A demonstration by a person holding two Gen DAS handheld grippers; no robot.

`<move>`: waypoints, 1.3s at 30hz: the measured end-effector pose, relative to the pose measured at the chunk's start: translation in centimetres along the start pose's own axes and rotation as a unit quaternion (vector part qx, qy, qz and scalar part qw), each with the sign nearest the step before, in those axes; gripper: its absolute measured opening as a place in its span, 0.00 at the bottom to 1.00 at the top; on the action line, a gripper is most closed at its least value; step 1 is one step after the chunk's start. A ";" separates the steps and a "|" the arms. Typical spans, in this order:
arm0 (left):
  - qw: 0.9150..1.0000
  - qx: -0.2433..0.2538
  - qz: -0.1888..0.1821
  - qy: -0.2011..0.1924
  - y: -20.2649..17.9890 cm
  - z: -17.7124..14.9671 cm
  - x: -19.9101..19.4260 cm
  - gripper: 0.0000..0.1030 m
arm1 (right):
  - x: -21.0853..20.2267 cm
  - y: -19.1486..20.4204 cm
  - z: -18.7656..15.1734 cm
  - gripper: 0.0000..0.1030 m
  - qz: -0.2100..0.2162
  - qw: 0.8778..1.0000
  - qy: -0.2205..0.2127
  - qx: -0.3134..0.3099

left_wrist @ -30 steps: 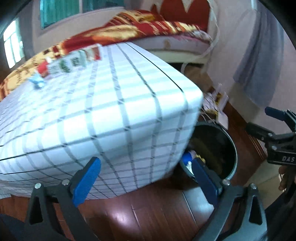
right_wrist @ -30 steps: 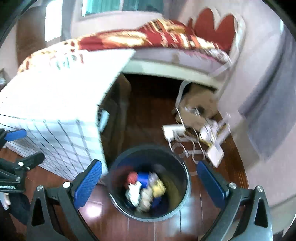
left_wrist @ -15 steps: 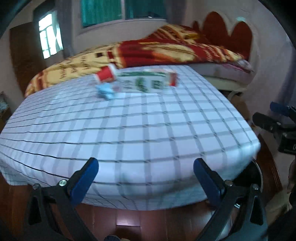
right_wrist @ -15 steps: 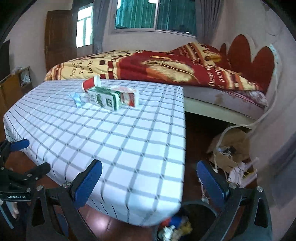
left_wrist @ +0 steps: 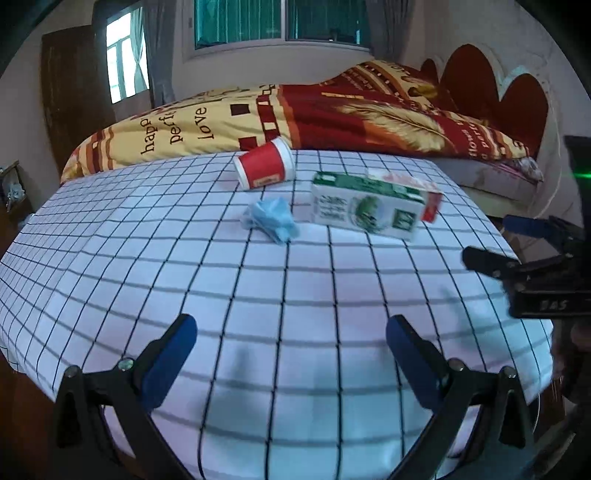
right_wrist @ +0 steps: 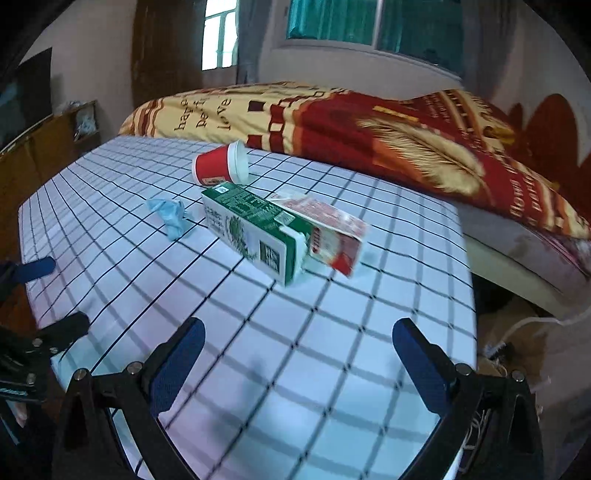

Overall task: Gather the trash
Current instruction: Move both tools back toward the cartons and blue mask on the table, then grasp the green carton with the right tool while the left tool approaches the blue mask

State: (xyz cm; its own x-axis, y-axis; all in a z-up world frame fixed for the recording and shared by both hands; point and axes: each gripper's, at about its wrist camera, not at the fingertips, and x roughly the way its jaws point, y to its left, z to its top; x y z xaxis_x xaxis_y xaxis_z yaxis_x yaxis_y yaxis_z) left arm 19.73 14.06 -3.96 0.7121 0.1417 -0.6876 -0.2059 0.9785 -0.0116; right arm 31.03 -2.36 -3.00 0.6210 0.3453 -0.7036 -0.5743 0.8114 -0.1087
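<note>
Ahead of you lies a table under a white checked cloth, and beyond it, from eleven to two o'clock, a bed with a red and yellow blanket beneath a window.

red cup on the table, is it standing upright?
No. In the right wrist view the red cup lies on its side on the checked tablecloth, behind the green carton.
</note>
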 end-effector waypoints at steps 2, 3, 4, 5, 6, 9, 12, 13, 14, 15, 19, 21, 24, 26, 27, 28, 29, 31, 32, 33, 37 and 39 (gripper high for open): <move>1.000 -0.003 0.002 0.002 0.4 0.6 0.8 1.00 | 2.1 0.0 1.0 0.98 0.007 1.000 0.007 -0.006; 1.000 -0.006 0.003 0.003 0.6 0.9 1.2 1.00 | 3.1 0.1 1.4 0.98 0.010 1.000 0.011 -0.009; 1.000 -0.009 0.003 0.004 0.9 1.1 1.5 1.00 | 4.1 0.1 1.9 0.97 0.012 1.000 0.016 -0.013; 1.000 -0.011 0.004 0.004 1.1 1.3 1.8 1.00 | 4.9 0.1 2.2 0.97 0.014 1.000 0.019 -0.016; 1.000 -0.012 0.004 0.006 1.2 1.4 2.1 1.00 | 5.7 0.2 2.5 0.97 0.019 0.999 0.022 -0.019; 1.000 -0.009 0.011 0.010 1.7 1.6 2.9 1.00 | 7.5 0.0 3.4 0.96 0.025 0.999 0.025 -0.024; 1.000 -0.011 0.015 0.016 2.3 1.7 3.5 1.00 | 9.0 0.2 4.4 0.93 0.034 0.999 0.025 -0.024; 1.000 -0.013 0.016 0.018 2.6 1.7 3.6 1.00 | 9.2 0.1 4.6 0.91 0.038 0.999 0.025 -0.024; 1.000 -0.014 0.016 0.020 2.8 1.6 3.7 1.00 | 9.5 0.3 4.9 0.89 0.043 0.998 0.025 -0.024; 1.000 -0.015 0.016 0.022 3.0 1.7 3.9 1.00 | 9.7 0.4 5.0 0.85 0.046 0.998 0.026 -0.025; 0.999 -0.019 0.016 0.022 3.4 1.8 4.0 1.00 | 10.0 1.9 4.7 0.60 0.071 0.996 0.036 -0.039; 0.999 -0.021 0.014 0.023 3.4 1.9 4.2 1.00 | 9.8 2.7 4.2 0.52 0.078 0.995 0.036 -0.049; 0.999 -0.021 0.011 0.024 3.2 2.1 4.3 1.00 | 9.6 3.0 4.0 0.49 0.087 0.995 0.032 -0.044; 1.000 -0.019 0.010 0.021 2.9 2.2 4.4 1.00 | 9.7 3.0 4.4 0.48 0.086 0.995 0.031 -0.030; 1.000 -0.019 0.009 0.021 2.7 2.3 4.5 1.00 | 9.8 2.9 4.6 0.47 0.074 0.996 0.030 -0.023; 1.000 -0.018 0.007 0.023 2.6 2.4 4.7 1.00 | 9.9 2.8 4.8 0.47 0.073 0.997 0.031 -0.016; 1.000 -0.018 0.005 0.024 2.5 2.5 4.9 1.00 | 10.2 2.5 5.0 0.47 0.070 0.997 0.033 -0.002; 1.000 -0.016 0.007 0.022 2.4 2.8 5.1 1.00 | 10.6 2.5 5.2 0.46 0.068 0.997 0.039 0.007; 1.000 -0.017 0.008 0.020 2.4 2.9 5.2 0.99 | 10.7 2.7 5.2 0.46 0.067 0.997 0.040 0.004; 1.000 -0.021 0.010 0.017 2.5 3.2 5.5 0.99 | 10.6 2.8 5.2 0.45 0.068 0.997 0.038 0.002; 0.999 -0.036 0.004 0.018 3.1 4.7 7.0 0.92 | 10.7 2.6 5.0 0.44 0.062 0.998 0.030 0.000; 0.999 -0.041 -0.007 0.022 3.2 5.5 7.9 0.88 | 11.0 2.1 5.3 0.44 0.058 0.998 0.029 0.006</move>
State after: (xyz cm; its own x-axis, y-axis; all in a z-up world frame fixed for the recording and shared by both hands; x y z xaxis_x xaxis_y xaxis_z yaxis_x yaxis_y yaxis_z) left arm 28.37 19.17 -5.43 0.6857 0.1197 -0.7179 -0.2522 0.9643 -0.0801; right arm 39.48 5.65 -7.23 0.5180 0.4099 -0.7508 -0.6342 0.7730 -0.0156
